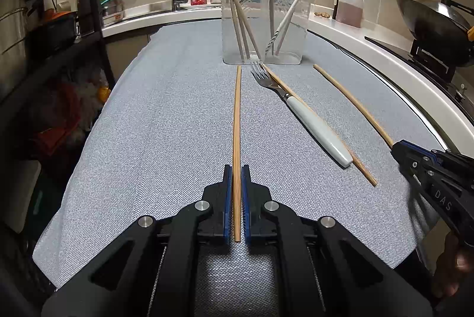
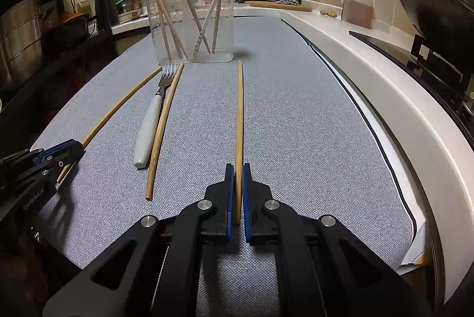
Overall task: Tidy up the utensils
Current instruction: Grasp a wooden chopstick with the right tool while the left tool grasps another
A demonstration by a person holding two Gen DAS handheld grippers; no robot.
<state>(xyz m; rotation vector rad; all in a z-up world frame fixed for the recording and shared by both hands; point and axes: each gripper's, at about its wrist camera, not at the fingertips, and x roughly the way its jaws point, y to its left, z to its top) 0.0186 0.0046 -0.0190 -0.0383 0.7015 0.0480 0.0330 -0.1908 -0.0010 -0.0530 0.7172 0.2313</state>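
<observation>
Bamboo chopstick [image 1: 237,121] clamped in left gripper [image 1: 236,177], another chopstick [image 2: 240,115] in right gripper [image 2: 238,176]; both point at clear cup [image 1: 266,17], upper centre.

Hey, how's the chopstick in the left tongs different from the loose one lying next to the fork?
The chopstick in the left tongs is clamped at its near end between the shut left tongs; the loose chopstick lies free on the grey cloth.
The held one has open cloth on both sides; the loose one lies against the white-handled fork.
Both are plain wood and point toward the clear container.
</observation>
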